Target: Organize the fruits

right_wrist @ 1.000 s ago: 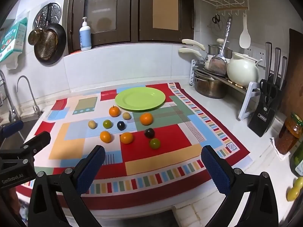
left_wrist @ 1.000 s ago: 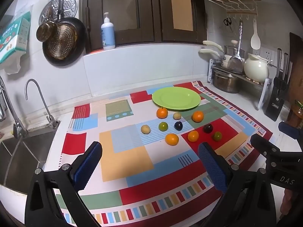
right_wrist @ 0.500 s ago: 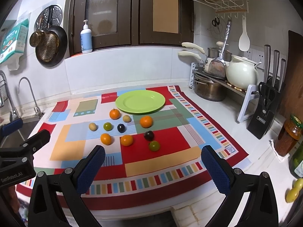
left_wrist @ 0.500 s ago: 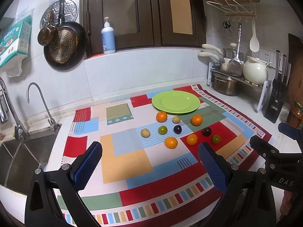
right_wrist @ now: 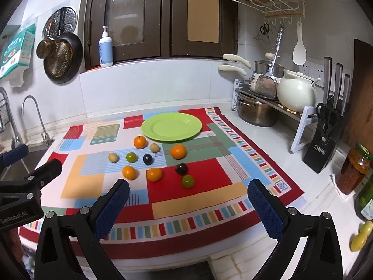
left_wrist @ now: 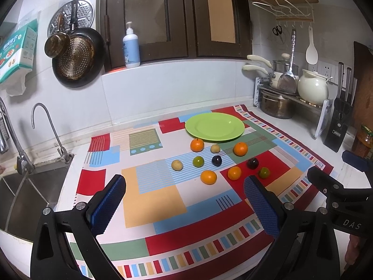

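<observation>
A green plate (left_wrist: pixel 214 126) (right_wrist: pixel 171 127) lies bare at the back of a patterned mat (left_wrist: pixel 153 193) (right_wrist: pixel 186 196). In front of it sit several small fruits: oranges (left_wrist: pixel 197 145) (right_wrist: pixel 178 151), green ones (left_wrist: pixel 198 161) (right_wrist: pixel 188 181), dark plums (left_wrist: pixel 252 163) (right_wrist: pixel 181 168) and tan ones (left_wrist: pixel 177 165) (right_wrist: pixel 113 157). My left gripper (left_wrist: pixel 184 200) is open and empty above the mat's front. My right gripper (right_wrist: pixel 187 204) is open and empty over the front edge, short of the fruits.
A sink and tap (left_wrist: pixel 44 130) lie left of the mat. A pot rack with a cream pot (right_wrist: pixel 295 91), a knife block (right_wrist: pixel 326 144) and a jar (right_wrist: pixel 354 168) stand on the right. A pan (left_wrist: pixel 77 63) hangs on the back wall.
Both views have tilted up slightly, so the fruits and plate sit a little lower in frame. Both grippers stay open. No fruit has moved.
</observation>
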### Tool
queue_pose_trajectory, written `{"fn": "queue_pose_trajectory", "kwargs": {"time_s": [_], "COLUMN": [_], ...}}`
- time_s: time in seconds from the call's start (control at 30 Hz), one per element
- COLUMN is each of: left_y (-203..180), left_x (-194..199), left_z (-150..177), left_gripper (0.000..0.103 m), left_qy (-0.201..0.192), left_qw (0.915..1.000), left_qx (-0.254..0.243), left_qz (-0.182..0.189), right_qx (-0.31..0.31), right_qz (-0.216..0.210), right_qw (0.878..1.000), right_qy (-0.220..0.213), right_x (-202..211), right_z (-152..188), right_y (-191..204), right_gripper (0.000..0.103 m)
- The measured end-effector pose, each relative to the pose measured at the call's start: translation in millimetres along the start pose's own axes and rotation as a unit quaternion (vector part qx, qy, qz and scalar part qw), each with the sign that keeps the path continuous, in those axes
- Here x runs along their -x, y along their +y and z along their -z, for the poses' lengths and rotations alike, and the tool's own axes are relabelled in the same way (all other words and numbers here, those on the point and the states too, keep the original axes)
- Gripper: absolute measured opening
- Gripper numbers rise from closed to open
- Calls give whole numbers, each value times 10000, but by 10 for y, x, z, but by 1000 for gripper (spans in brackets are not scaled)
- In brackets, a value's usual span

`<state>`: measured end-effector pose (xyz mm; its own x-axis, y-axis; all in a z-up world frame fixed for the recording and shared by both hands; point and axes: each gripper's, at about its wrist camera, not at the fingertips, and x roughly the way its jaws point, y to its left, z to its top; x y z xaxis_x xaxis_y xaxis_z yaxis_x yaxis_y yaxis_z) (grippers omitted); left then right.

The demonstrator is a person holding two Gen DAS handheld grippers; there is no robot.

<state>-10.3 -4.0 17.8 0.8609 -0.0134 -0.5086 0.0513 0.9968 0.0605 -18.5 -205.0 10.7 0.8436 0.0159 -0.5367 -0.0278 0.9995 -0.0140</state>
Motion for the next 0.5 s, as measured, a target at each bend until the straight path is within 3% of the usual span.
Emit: {"fn": "queue_pose_trajectory", "kwargs": {"time_s": [0.5], "left_y": [-4], "left_x": [-28], "left_z": [-46], "left_gripper": [103], "left_qy": [-15], "left_qw": [10000], "left_qx": [-11], "left_qz": [40], "right_qx": [28], "right_qz": [-9], "right_qw": [10000], "right_qy": [-16], "right_x": [-11], "right_z": [-60], "right_y": [-4], "right_gripper": [102]}}
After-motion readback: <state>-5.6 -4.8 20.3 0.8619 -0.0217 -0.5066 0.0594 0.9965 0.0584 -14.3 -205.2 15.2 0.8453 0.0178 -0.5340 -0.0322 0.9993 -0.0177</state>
